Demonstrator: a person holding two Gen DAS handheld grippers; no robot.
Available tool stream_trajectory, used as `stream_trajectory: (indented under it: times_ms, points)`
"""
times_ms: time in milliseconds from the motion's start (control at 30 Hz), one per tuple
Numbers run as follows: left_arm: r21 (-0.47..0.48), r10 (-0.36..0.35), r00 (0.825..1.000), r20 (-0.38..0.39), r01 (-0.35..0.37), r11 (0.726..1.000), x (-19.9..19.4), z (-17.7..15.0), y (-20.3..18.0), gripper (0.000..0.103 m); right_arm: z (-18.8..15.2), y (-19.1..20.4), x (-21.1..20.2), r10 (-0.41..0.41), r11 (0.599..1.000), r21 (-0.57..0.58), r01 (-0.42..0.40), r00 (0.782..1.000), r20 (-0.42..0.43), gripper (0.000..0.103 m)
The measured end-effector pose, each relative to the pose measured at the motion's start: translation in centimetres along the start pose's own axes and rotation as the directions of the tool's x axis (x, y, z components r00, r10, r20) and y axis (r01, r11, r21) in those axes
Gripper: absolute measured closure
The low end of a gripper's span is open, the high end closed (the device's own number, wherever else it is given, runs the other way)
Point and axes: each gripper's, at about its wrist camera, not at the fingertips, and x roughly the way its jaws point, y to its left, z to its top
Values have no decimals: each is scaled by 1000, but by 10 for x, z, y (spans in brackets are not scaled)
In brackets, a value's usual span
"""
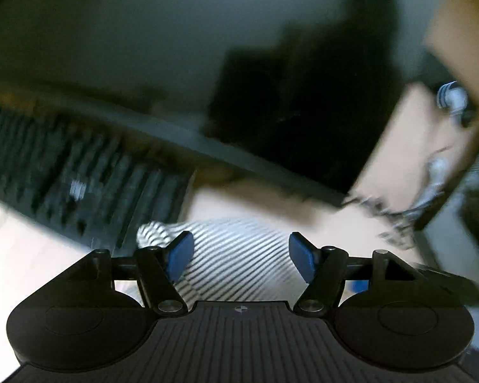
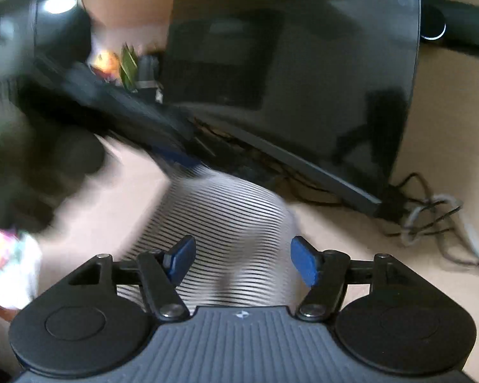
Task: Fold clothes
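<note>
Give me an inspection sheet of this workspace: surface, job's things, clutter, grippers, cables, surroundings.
Surface: pale beige table, blurred by motion.
Job's things: one striped garment lying on the table, ahead of both grippers.
Clutter: colourful item at the left edge of the right wrist view, too blurred to name.
Grippers: left gripper and right gripper, jaws open, holding nothing.
Cables: tangled cables on the table, right of the garment.
Surroundings: large dark monitor behind the garment; dark keyboard in the left wrist view.

Soft striped cloth garment [image 2: 220,223], glossy black monitor screen [image 2: 303,73], matt beige tabletop [image 2: 351,236]
</note>
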Motion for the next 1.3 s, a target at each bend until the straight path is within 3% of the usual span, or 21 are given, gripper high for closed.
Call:
stream_trajectory:
  times_ms: [67, 100, 200, 333, 367, 433, 467, 600, 700, 767, 900, 1067, 1300]
  points:
    - [-40, 37, 998, -53, -39, 998, 20, -11, 10, 34, -12, 13, 12, 43, 999, 9, -42, 996, -72, 36]
    - [-29, 27, 999, -36, -28, 999, 20, -15, 12, 34, -19, 20, 19, 61, 998, 9, -60, 991, -116, 35]
    - [-35, 30, 999, -32, -31, 999, 19, -14, 11, 34, -31, 38, 29, 22, 997, -68, -30, 992, -127, 31]
    - [-56, 93, 996, 13, -93, 994, -6, -25, -2, 34, -13, 30, 20, 41, 999, 21, -38, 990, -135, 29]
    - [-64, 118, 992, 33, -116, 991, -17, -31, -7, 30, -11, 24, 10, 47, 997, 66, -40, 992, -116, 27]
    - [-81, 168, 983, 71, -162, 983, -39, -44, -18, 11, -10, 10, -14, 40, 989, 142, -30, 997, -65, 7]
    - [-90, 193, 977, 89, -185, 979, -50, -50, -23, 5, -9, 7, -22, 19, 987, 160, -13, 999, -39, 2]
    - [-131, 291, 943, 161, -272, 953, -94, -74, -44, 0, -12, -6, -57, -83, 975, 208, 71, 995, 51, 0]
    - [-169, 376, 907, 187, -348, 922, -117, -107, -64, 0, -19, -11, -78, -132, 968, 229, 103, 984, 116, 0]
    - [-192, 431, 881, 197, -397, 898, -126, -131, -82, 0, -23, -14, -85, -154, 968, 223, 115, 974, 168, 0]
    - [-196, 494, 848, 194, -460, 866, -136, -163, -112, 0, -28, -17, -108, -142, 975, 196, 100, 966, 214, 0]
    - [-184, 554, 804, 215, -524, 832, -149, -177, -150, 0, -45, -15, -129, -117, 984, 158, 87, 975, 187, 0]
    - [-192, 636, 739, 223, -606, 772, -158, -183, -186, 0, -79, -29, -160, -163, 975, 180, 130, 970, 183, 0]
